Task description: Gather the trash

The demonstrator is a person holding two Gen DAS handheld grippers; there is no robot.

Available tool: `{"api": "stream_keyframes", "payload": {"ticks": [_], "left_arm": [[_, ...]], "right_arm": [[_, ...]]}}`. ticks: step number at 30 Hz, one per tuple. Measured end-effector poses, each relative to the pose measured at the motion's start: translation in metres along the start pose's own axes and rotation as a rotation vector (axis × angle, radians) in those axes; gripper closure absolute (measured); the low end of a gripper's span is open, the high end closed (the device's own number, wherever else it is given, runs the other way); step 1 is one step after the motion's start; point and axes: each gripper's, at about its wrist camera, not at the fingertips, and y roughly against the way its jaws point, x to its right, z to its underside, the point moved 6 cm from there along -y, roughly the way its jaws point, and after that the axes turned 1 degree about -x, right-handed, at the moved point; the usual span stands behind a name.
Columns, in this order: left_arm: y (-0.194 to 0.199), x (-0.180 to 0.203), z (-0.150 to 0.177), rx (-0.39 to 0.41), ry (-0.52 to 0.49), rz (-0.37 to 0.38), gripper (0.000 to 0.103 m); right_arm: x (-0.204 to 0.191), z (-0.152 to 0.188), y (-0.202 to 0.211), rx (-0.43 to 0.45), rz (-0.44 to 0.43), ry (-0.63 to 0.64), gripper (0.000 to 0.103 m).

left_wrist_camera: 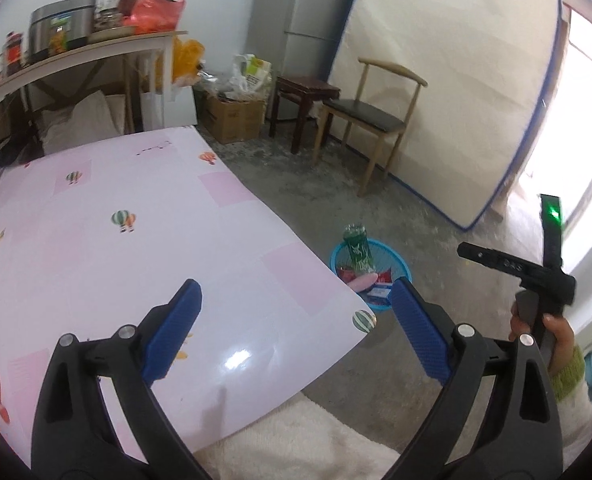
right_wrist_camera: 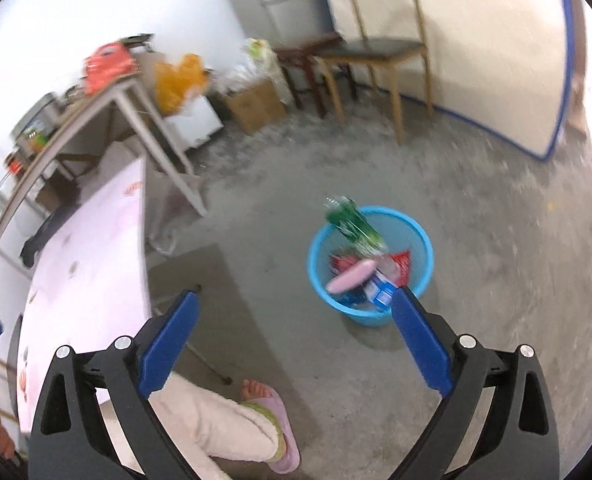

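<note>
1. One round sky-blue plastic waste basket (right_wrist_camera: 416,236) standing on the grey concrete floor (right_wrist_camera: 476,280), just beyond the corner of the counter with the glossy pink balloon-print cover (left_wrist_camera: 135,264).
2. Inside the basket: one green plastic bottle (right_wrist_camera: 354,226) leaning tilted against the far rim, neck poking above it; one pink oblong piece (right_wrist_camera: 350,278) lying across the heap; one blue-and-white carton (right_wrist_camera: 380,294) at the near side; red wrappers (right_wrist_camera: 402,264), count unclear through blur.
3. Left tool (left_wrist_camera: 296,328) with two blue-padded fingers (left_wrist_camera: 175,328) spread wide, nothing between them, held over the counter's near corner.
4. Right tool (right_wrist_camera: 296,336) likewise spread wide and empty, above the floor, its right finger overlapping the basket's near rim in the right wrist view.
5. One hand (left_wrist_camera: 552,336) with a green knitted cuff gripping a black handle at the right edge of the left wrist view.
6. One foot in a pink slipper (right_wrist_camera: 275,412) on the floor beside the counter.
7. Further off: one wooden chair with dark seat (left_wrist_camera: 368,116), one dark stool (left_wrist_camera: 304,92), one cardboard box (left_wrist_camera: 235,116), one mattress (left_wrist_camera: 456,80) leaning on the wall.
</note>
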Motion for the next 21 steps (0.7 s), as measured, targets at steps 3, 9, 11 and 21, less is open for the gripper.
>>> {"api": "stream_keyframes", "payload": {"ticks": [3,9,11,21], "left_arm": [[0.009,-0.006,0.003,0.018,0.030,-0.017,0.011],[0.031,-0.020,0.012,0.048,0.111,-0.052,0.009],[0.035,-0.023,0.015,0.049,0.128,-0.057,0.009],[0.046,-0.032,0.024,0.068,0.143,-0.121,0.009]], "right_arm": [[-0.038,-0.003,0.015,0.025,-0.039,0.069,0.008],[-0.106,-0.001,0.040,0.067,-0.118,0.185,0.007],[-0.122,0.006,0.047,0.069,-0.111,0.210,0.007],[-0.142,0.028,0.067,0.088,-0.045,0.282,0.007]]}}
